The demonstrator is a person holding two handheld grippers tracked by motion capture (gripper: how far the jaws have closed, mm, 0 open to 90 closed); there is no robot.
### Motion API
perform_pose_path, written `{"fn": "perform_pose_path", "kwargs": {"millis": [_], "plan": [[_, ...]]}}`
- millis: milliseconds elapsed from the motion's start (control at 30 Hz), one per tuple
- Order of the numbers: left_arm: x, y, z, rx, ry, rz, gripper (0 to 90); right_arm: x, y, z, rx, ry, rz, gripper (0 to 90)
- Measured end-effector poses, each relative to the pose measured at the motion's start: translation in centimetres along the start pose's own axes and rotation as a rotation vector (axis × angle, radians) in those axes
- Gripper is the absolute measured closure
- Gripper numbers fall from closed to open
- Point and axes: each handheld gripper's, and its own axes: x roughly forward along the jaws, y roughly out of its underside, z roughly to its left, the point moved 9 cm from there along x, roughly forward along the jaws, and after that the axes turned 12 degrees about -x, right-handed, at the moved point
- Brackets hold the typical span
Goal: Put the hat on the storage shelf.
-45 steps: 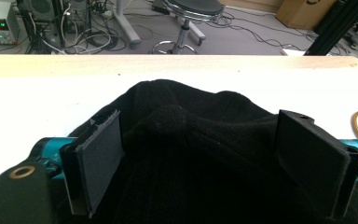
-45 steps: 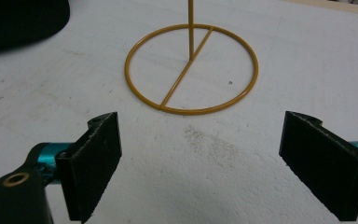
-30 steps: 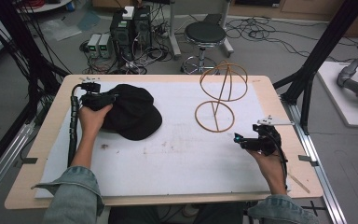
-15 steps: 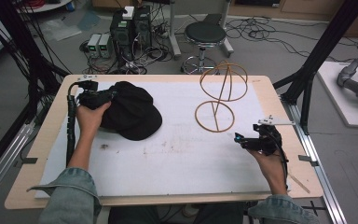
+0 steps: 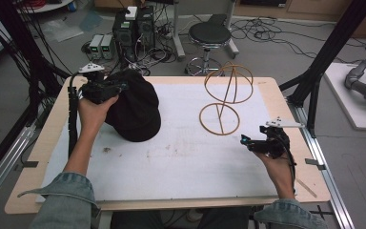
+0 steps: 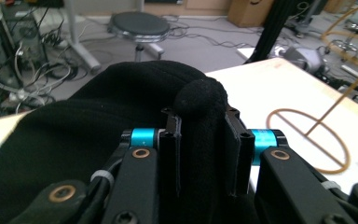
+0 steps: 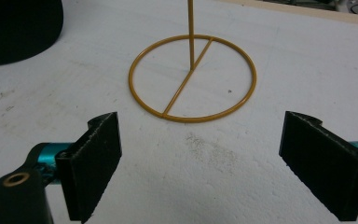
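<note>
Lifted slightly, left claw (image 6: 200, 154) pinches black cap (image 5: 136, 107) fabric.

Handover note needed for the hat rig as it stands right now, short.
Left tool: shut on a fold of the black cap, at the table's far left.
Right tool: open, holding nothing, low over the white mat near the right edge, facing the base ring of the gold wire stand.
Stand: upright on the mat, right of centre, bare.
Done: cap gripped.
Left: probably carry the cap over and seat it on the stand's round top; the right tool is free to steady the base.
</note>
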Motion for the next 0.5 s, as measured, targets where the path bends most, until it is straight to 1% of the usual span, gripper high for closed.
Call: {"fn": "perform_pose_path", "kwargs": {"millis": [67,100,267,333,367,400,433,467,500], "plan": [[-0.2,-0.5,-0.9,0.014,0.011,-0.003,71.6,-0.1,0.0,-0.1,-0.001,0.001,-0.004,12.7],[-0.4,-0.9,-1.3,0.031,0.015,-0.003,71.7,-0.1,-0.1,-0.1,0.001,0.002,-0.006,12.7],[-1.2,-2.2,-3.0,0.048,0.057,-0.026,71.7,-0.3,-0.2,-0.3,0.007,0.001,-0.012,12.7],[-1.6,-2.8,-3.7,0.052,0.073,-0.035,71.7,-0.5,-0.3,-0.4,0.006,0.004,-0.023,12.7],[-2.0,-3.4,-4.5,0.066,0.092,-0.046,71.7,-0.5,-0.3,-0.4,0.011,0.002,-0.026,12.7],[-2.2,-3.7,-4.8,0.072,0.099,-0.05,71.7,-0.6,-0.3,-0.4,0.015,0.0,-0.023,12.7],[-2.2,-3.7,-4.8,0.072,0.099,-0.05,71.7,-0.6,-0.4,-0.5,0.012,0.003,-0.029,12.7],[-2.6,-4.3,-5.6,0.084,0.116,-0.058,71.7,-0.7,-0.4,-0.5,0.016,0.0,-0.03,12.7],[-2.6,-4.3,-5.6,0.084,0.116,-0.058,71.7,-0.7,-0.4,-0.5,0.016,0.0,-0.03,12.7]]}}
